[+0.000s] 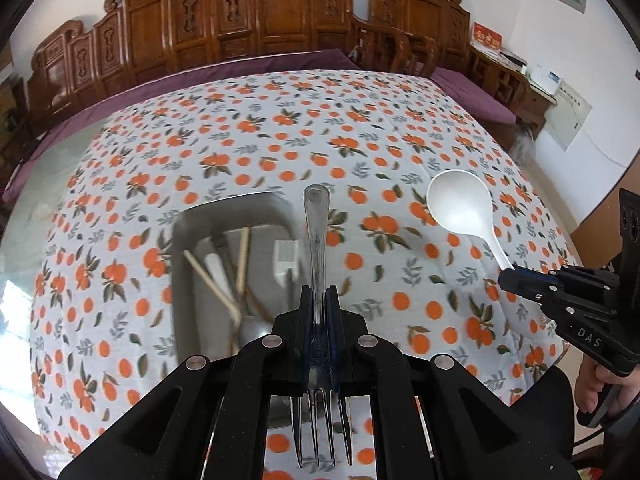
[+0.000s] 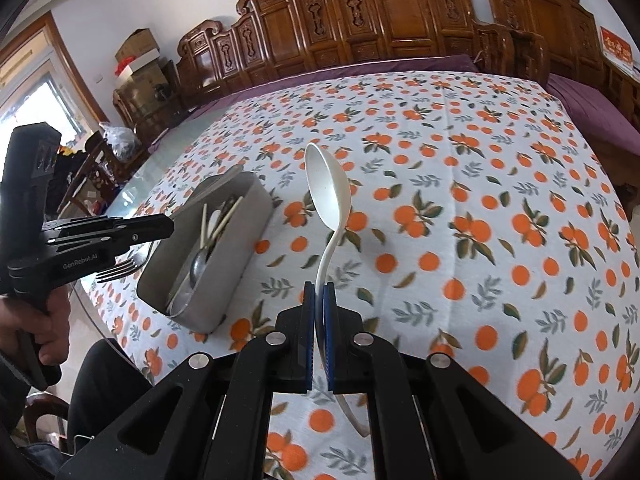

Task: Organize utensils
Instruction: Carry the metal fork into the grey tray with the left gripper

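A metal fork (image 1: 316, 220) is clamped in my left gripper (image 1: 319, 296), which is shut on its neck; the handle points away and the tines point back toward the camera. My right gripper (image 2: 319, 292) is shut on the handle of a white plastic spoon (image 2: 326, 188), whose bowl is raised above the table. A steel utensil box (image 2: 236, 232) stands on the cloth just left of both grippers, holding chopsticks (image 2: 224, 216) and a metal spoon (image 2: 196, 268). In the left wrist view the box (image 1: 224, 208) lies left of the fork, and the right gripper (image 1: 510, 278) holds the white spoon (image 1: 460, 204) at right.
The table wears a white cloth with an orange-fruit print (image 2: 480, 220), and bare glass (image 2: 132, 192) shows along its left side. Carved wooden benches (image 2: 400, 20) with purple cushions line the far edge. A person's hands (image 2: 48, 328) grip both handles near the front edge.
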A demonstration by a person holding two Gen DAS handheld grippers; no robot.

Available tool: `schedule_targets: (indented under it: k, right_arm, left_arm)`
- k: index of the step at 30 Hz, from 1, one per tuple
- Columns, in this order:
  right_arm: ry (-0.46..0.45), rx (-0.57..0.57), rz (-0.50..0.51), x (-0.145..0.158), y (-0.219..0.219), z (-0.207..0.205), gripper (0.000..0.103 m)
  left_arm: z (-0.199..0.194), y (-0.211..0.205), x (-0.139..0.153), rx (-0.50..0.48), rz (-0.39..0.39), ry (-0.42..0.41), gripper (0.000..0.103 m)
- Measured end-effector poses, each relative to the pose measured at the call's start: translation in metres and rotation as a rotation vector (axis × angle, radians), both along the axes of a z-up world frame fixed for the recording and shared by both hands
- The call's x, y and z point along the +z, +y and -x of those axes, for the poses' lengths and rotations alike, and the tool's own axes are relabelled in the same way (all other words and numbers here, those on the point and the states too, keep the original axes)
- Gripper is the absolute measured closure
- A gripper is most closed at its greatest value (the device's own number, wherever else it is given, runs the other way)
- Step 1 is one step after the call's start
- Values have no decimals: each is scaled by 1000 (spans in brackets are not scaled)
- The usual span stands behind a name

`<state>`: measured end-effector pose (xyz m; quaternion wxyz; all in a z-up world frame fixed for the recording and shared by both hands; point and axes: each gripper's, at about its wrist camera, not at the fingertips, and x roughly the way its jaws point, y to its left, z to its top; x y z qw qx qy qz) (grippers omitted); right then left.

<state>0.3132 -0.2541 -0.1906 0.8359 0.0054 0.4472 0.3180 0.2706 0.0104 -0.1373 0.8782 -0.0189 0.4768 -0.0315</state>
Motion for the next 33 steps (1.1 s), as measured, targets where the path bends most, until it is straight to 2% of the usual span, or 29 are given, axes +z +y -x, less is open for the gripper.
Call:
schedule_targets:
  k: [13, 33]
  right_arm:
    - [19, 51, 30, -7, 43, -1, 98]
    - [39, 60, 41, -13, 52, -7, 98]
  left_arm:
    - [0, 62, -33, 101, 8, 50, 97]
    - [-22, 62, -76, 102, 3, 145, 97]
